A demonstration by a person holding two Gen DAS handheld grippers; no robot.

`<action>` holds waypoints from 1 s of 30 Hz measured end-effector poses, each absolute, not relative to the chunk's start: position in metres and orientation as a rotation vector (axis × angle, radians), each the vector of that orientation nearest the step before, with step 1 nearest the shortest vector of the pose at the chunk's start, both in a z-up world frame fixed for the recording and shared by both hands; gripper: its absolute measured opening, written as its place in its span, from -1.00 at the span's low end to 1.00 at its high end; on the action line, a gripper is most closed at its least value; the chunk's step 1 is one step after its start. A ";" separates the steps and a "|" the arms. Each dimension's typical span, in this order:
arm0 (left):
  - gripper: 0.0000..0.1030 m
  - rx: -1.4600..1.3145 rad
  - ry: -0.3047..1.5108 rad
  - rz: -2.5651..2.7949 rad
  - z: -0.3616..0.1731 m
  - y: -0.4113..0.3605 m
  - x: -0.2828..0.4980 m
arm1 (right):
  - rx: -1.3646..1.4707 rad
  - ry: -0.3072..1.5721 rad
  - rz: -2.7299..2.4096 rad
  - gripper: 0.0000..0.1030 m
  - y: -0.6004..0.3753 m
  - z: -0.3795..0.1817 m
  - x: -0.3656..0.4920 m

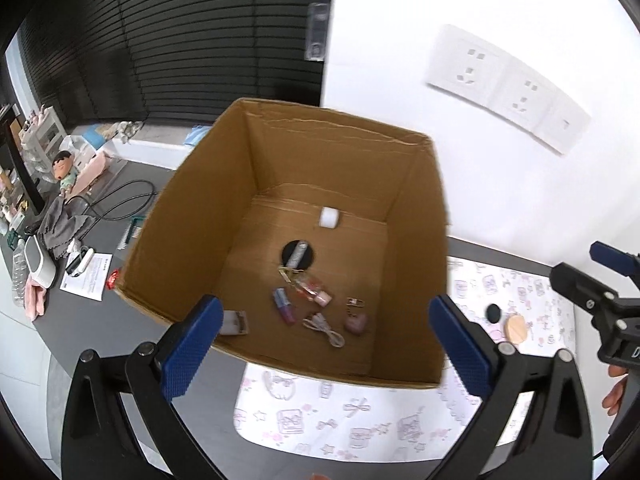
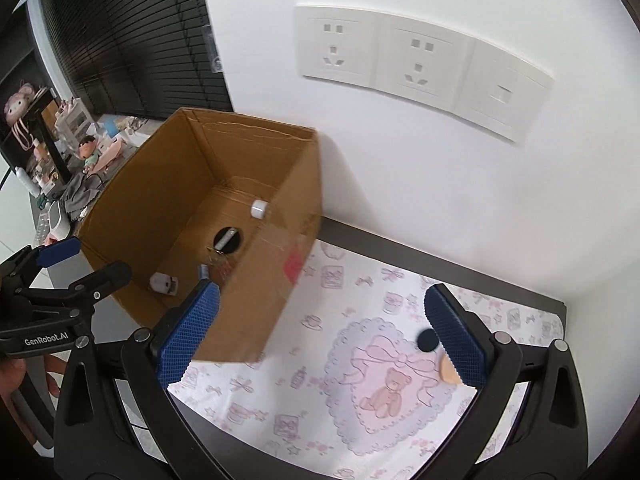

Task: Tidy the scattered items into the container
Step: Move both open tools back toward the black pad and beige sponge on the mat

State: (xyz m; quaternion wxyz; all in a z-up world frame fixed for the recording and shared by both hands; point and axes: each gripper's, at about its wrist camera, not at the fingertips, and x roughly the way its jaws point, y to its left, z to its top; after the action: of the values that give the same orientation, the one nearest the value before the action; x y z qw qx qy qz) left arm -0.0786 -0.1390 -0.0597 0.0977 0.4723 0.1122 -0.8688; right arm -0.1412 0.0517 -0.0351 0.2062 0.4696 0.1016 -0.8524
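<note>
Container: cardboard box, open-topped, standing at the left end of the patterned mat, against the wall.
Contents already in: white cube, dark round disc with a silver tube across it, a white cable, a pink heart-shaped piece and other small oddments on the box floor.
Items outstanding: black round piece and wooden disc, lying just beside each other on the mat, right of the box.
Left gripper: fingers spread wide, nothing between them, hovering over the near wall of the box.
Right gripper: fingers likewise wide apart and empty, above the mat.
Position of targets relative to right fingers: both sit close against the right-hand pad, which partly covers the wooden disc; neither is centred in the gap.
Step in hand (judged): pick-up of one remaining piece by the right gripper.
Handling advice: shift rightward so the chosen piece sits midway between the pads, descend level until the tips nearly meet the mat, close across the rim; both pieces look flat and low, so a shallow grip may slip.
</note>
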 end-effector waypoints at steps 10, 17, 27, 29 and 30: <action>1.00 1.406 0.267 -2.641 -0.053 -0.074 -0.078 | 1.313 0.214 -2.433 1.00 0.122 -0.028 -0.139; 0.99 1.417 0.252 -2.690 -0.050 -0.034 -0.081 | 1.328 0.164 -2.464 1.00 0.172 -0.028 -0.140; 1.00 1.474 0.211 -2.709 -0.058 0.020 -0.089 | 1.378 0.088 -2.505 1.00 0.238 -0.041 -0.137; 1.00 1.494 0.201 -2.708 -0.062 0.031 -0.092 | 1.397 0.083 -2.504 1.00 0.249 -0.046 -0.136; 1.00 1.507 0.197 -2.707 -0.064 0.036 -0.094 | 1.407 0.079 -2.502 1.00 0.253 -0.048 -0.135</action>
State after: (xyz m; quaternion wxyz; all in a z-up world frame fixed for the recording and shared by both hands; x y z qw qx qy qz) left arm -0.0937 0.0360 -0.0645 0.0185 0.4854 0.0633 -0.8718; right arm -0.1354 0.2535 -0.0483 0.1348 0.4854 0.0274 -0.8634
